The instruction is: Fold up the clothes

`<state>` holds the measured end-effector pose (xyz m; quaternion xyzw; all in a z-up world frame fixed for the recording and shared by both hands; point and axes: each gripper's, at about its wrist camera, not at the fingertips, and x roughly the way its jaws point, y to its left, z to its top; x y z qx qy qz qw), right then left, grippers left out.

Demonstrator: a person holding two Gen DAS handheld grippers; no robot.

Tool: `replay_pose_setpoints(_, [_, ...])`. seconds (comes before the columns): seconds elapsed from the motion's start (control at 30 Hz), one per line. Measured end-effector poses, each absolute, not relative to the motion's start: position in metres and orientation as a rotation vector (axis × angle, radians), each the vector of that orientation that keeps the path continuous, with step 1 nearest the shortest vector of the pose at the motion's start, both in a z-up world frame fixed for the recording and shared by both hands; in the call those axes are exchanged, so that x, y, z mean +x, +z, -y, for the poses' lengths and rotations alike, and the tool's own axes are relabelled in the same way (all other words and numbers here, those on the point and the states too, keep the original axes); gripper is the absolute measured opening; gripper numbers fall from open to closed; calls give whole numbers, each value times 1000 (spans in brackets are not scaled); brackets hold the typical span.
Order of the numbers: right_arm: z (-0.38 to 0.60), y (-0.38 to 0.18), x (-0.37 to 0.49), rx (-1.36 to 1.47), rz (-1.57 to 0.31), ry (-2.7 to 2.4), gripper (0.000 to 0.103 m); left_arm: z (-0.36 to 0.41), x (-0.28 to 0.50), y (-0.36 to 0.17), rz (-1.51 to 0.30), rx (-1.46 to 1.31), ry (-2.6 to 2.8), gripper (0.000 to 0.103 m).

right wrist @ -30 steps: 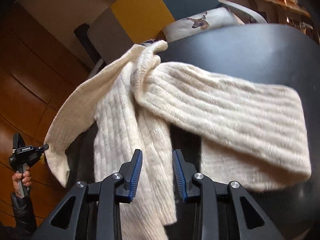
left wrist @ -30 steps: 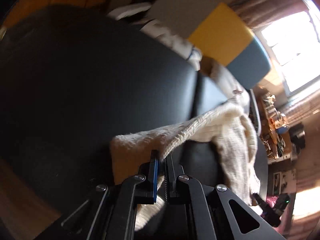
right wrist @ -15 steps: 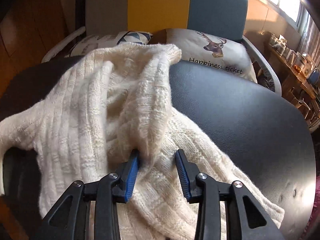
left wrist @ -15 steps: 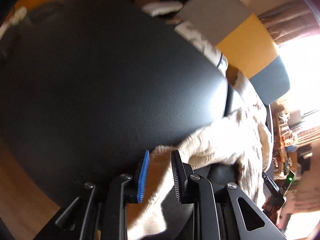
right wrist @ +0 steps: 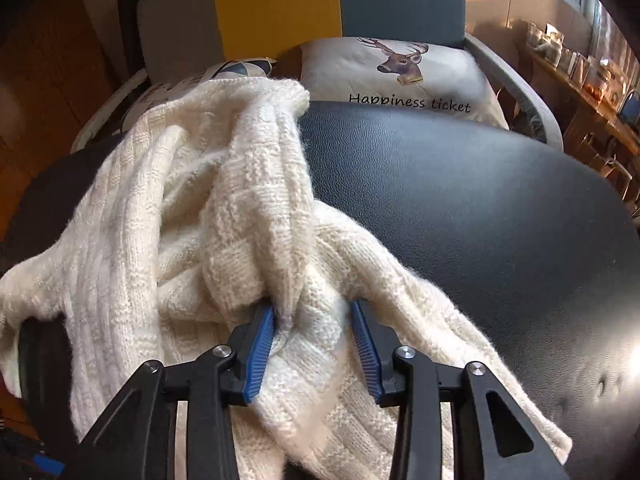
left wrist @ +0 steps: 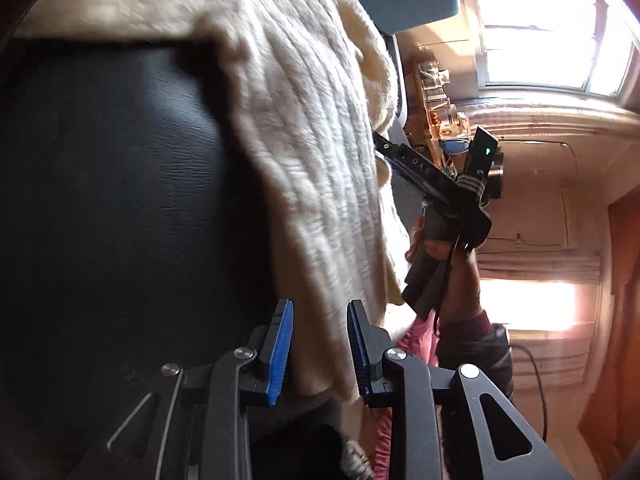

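Viewing left wrist: we see left tool [left wrist: 318,346] agape, sweater [left wrist: 308,128] edge between pads, draped over black counter [left wrist: 120,200]. Right wrist: we note right tool [right wrist: 314,344] parted, bunched sweater [right wrist: 224,216] fold touching left pad; deer cushion [right wrist: 396,76] behind.

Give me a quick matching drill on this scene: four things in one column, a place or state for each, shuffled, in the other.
Things:
1. sweater
2. deer cushion
3. right tongs
4. left tongs

Places or states:
A. lying on the chair seat behind the black surface
B. open, with a raised knit fold between the pads
C. bunched in a heap on the black surface
D. open, astride the hanging knit edge

Pairs: 1-C, 2-A, 3-B, 4-D
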<state>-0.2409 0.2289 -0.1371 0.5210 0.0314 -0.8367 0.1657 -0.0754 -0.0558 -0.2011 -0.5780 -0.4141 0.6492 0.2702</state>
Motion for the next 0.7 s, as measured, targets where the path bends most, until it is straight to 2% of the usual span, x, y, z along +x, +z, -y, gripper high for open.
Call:
replay_pose_setpoints(0.2, [-240,-144,-226,1389,-8,-2387,45,33,-91,-210,1141,-1611,1735,29])
replay_pose_setpoints(0.4, [-249,-149,-234,1386,88,-2355,50,42,-79,-206,1168,-1649,1746,30])
replay_pose_setpoints(0.47, [-248,-149,-234,1389,81,-2353,52,46,-74,-205,1176,-1655,1756,39])
replay_pose_setpoints(0.57, [-246,-150,-233,1390,97,-2360,58,43,-70,-217,1184,-1689,1728,41])
replay_pose_setpoints(0.67, [-245,-151,-230,1383,121,-2358,67,38,-67,-218,1160,-1686,1752,39])
replay_pose_setpoints(0.7, [-244,-152,-230,1381,117,-2344,71,34,-67,-217,1126,-1684,1781,31])
